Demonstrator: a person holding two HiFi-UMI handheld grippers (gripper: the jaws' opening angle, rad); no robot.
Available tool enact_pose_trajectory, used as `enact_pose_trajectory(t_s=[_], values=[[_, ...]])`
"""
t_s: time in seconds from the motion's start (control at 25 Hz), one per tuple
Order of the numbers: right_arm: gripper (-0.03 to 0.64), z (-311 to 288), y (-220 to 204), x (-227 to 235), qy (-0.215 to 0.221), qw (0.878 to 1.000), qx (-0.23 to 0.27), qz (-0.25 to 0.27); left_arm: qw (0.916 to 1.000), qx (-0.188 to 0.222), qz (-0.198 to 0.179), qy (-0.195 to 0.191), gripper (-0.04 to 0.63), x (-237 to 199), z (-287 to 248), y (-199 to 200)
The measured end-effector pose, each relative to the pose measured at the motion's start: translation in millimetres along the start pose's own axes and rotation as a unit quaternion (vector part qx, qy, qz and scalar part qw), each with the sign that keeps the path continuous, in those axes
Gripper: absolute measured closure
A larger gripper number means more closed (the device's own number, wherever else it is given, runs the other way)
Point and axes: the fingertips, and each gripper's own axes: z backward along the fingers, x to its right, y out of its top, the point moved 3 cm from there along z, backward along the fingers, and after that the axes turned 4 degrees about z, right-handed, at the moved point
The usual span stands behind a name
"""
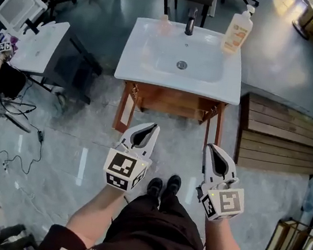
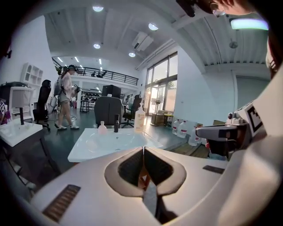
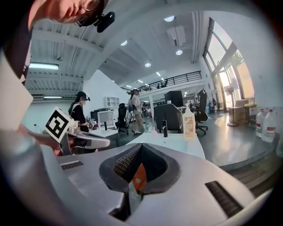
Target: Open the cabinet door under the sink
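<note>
The left gripper (image 1: 154,127) and right gripper (image 1: 210,149), both closed on nothing, hover short of the sink's (image 1: 147,70) front edge, with bare floor (image 1: 176,149) between. The cabinet door (image 1: 125,110) angles outward under the sink's left front corner.

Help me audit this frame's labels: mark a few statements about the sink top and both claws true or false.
1. The left claw and right claw are both shut, gripping nothing. True.
2. The pump bottle stands left of the faucet. False: it stands to the faucet's right.
3. The sink is full of water. False: its basin is empty, with the drain showing.
4. A small pink bottle stands on the sink's back rim. True.
</note>
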Motion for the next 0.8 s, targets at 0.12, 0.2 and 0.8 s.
enact_pose_trajectory(t_s=[0.12,0.2,0.8], values=[[0.604,17.3,9.9,8.9,0.003,1.000,0.014,-0.007,0.9999,0.000,-0.003,0.015,0.572,8.6,18.1,13.3],[0.604,24.5,16.6,13.3,0.015,1.000,0.020,0.001,0.9992,0.010,-0.003,0.039,0.572,9.8,28.8,24.6],[0.606,-17.1,88.2,-43.8,-0.004,0.997,0.065,0.039,0.9958,0.068,-0.058,0.022,0.572,-54.2,83.7,95.3]])
